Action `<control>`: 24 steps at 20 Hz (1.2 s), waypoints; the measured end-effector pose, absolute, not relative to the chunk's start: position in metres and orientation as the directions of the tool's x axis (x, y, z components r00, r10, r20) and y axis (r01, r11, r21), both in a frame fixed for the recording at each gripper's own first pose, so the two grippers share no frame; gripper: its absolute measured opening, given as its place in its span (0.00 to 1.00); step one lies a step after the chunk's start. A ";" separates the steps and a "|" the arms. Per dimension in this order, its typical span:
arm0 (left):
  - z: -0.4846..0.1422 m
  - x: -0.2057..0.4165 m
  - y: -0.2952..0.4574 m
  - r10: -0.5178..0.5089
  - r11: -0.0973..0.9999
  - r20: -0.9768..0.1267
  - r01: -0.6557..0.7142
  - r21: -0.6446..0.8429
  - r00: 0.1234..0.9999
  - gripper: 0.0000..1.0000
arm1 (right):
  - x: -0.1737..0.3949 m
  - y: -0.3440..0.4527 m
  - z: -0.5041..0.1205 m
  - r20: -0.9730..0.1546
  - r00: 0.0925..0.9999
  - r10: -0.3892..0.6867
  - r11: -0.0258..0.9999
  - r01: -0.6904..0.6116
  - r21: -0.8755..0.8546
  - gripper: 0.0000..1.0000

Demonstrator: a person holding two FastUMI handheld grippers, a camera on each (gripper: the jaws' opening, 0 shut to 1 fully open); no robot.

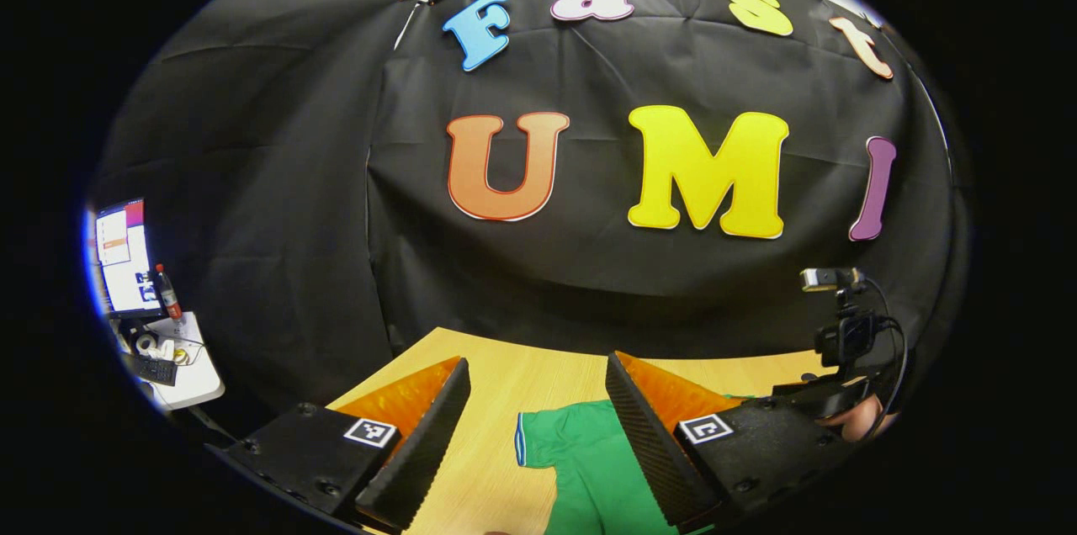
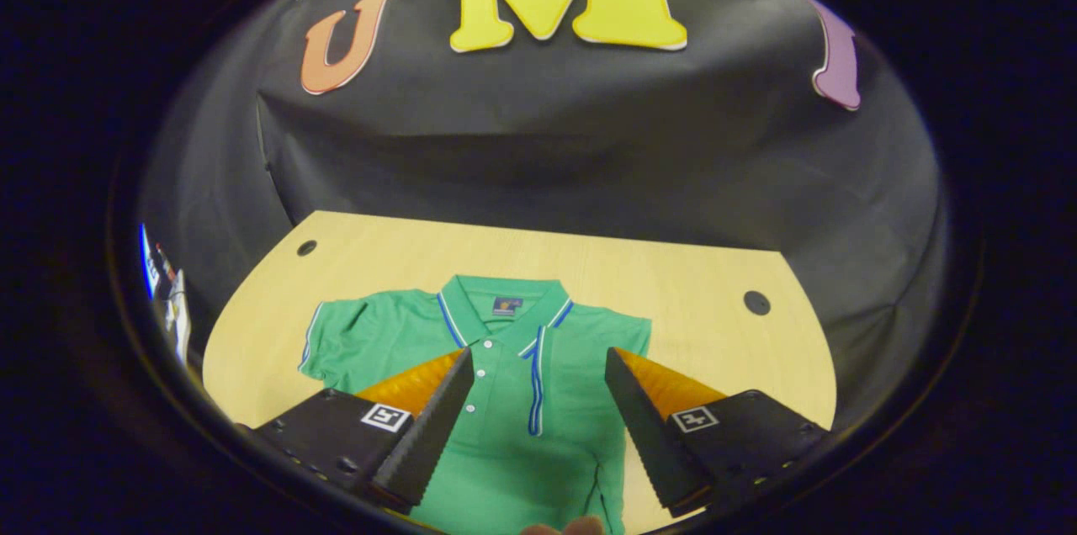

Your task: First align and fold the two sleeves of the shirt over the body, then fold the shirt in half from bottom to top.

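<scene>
Right gripper view: a green polo shirt (image 2: 522, 384) is laid flat, front up, on a pale wooden tabletop (image 2: 690, 283), collar toward the black cloth wall. One sleeve (image 2: 336, 337) is spread out to the left; the opposite sleeve is seen folded in. Bare wood is left around the collar and far edge. The right tool (image 2: 532, 426) is held wide open above the shirt, gripping nothing.

In the left gripper view, the left tool (image 1: 534, 438) is likewise spread wide and empty, over the sleeve's trimmed cuff. A side desk (image 1: 181, 367) with a monitor (image 1: 124, 256) and bottle (image 1: 167, 291) is seen far left, and the other tool with a hand (image 1: 862, 417) at right.
</scene>
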State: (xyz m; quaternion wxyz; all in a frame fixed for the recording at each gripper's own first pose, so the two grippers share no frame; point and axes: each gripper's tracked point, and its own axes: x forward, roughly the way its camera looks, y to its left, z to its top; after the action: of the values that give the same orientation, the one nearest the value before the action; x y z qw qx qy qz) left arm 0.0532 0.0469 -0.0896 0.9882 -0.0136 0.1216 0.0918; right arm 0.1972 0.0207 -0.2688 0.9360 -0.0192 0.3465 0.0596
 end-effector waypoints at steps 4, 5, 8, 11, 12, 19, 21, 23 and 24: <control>-0.106 0.059 0.054 0.123 0.991 -0.283 -0.134 -0.021 0.951 1.00 | 0.169 0.020 -0.237 -0.613 0.786 0.079 0.994 -0.109 -0.012 0.96; -0.114 0.064 0.056 0.094 0.994 -0.296 -0.108 -0.031 0.950 1.00 | 0.157 0.023 -0.234 -0.620 0.779 0.090 0.994 -0.112 0.004 0.96; -0.166 0.076 0.066 0.026 0.999 -0.434 -0.041 -0.026 0.901 1.00 | 0.120 0.018 -0.225 -0.624 0.777 0.082 0.992 -0.123 -0.023 0.96; -0.209 0.083 0.073 0.000 0.996 -0.557 -0.050 -0.074 0.831 1.00 | 0.089 0.008 -0.208 -0.603 0.796 0.052 0.994 -0.097 -0.042 0.96; -0.220 0.084 0.076 -0.004 0.995 -0.585 -0.054 -0.082 0.811 1.00 | 0.083 0.002 -0.202 -0.594 0.804 0.036 0.996 -0.081 -0.048 0.96; -0.298 0.116 0.082 -0.048 0.996 -0.743 -0.028 -0.090 0.667 1.00 | 0.057 -0.019 -0.181 -0.580 0.814 -0.022 0.995 -0.040 -0.093 0.96; -0.324 0.127 0.081 -0.052 0.997 -0.787 -0.017 -0.079 0.615 1.00 | 0.052 -0.017 -0.183 -0.594 0.804 -0.015 0.992 -0.061 -0.108 0.96; -0.342 0.137 0.082 -0.053 0.997 -0.813 -0.012 -0.074 0.579 1.00 | 0.048 -0.013 -0.186 -0.603 0.797 -0.008 0.991 -0.075 -0.112 0.96; -0.350 0.143 0.084 -0.046 0.997 -0.823 -0.019 -0.069 0.566 1.00 | 0.045 -0.011 -0.187 -0.606 0.795 -0.004 0.990 -0.081 -0.113 0.96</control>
State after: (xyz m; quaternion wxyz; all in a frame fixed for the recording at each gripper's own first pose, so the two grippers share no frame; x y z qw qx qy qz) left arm 0.1425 0.0836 -0.3499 0.8841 -0.0351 0.4658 -0.0077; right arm 0.0454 -0.0107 -0.1871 0.9451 -0.0664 0.3194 0.0203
